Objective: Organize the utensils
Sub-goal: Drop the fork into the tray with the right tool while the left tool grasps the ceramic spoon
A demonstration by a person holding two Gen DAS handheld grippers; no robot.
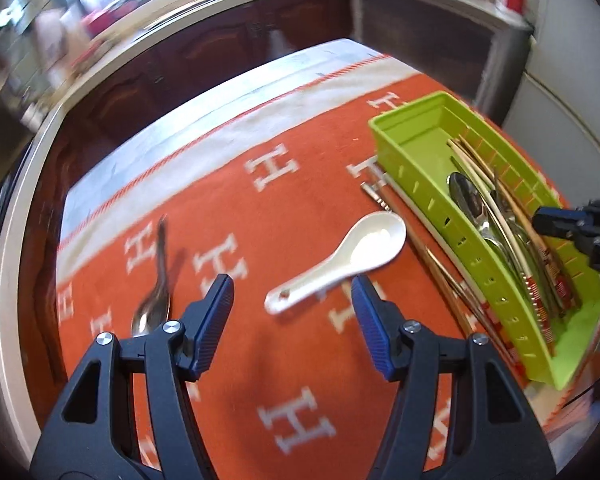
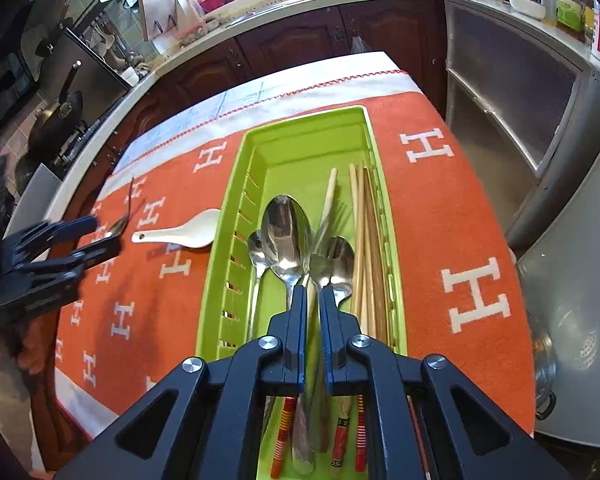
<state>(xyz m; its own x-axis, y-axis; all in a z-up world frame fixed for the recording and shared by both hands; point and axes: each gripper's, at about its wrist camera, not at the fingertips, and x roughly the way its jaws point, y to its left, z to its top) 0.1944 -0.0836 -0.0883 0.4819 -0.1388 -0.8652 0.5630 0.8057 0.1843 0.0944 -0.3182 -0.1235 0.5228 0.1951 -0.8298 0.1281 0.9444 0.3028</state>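
Note:
A green utensil tray [image 1: 416, 184] [image 2: 236, 240] lies on the orange cloth and holds metal spoons [image 2: 282, 232], a fork and several chopsticks [image 2: 364, 248]. A white ceramic spoon [image 1: 340, 264] [image 2: 180, 234] lies left of the tray. A metal spoon [image 1: 154, 300] [image 2: 118, 226] lies further left. A pair of chopsticks [image 1: 432, 256] lies along the tray's outer left wall. My left gripper [image 1: 292, 292] is open, just above the white spoon's handle end. My right gripper [image 2: 312, 292] hovers over the tray, its jaws nearly together on a thin pale utensil handle.
The orange cloth with white H letters [image 2: 476, 292] covers a table with a white far strip [image 1: 204, 120]. Dark kitchen cabinets [image 2: 300, 36] and a cluttered counter stand behind. A metal pot lid [image 2: 560, 360] shows at the right edge.

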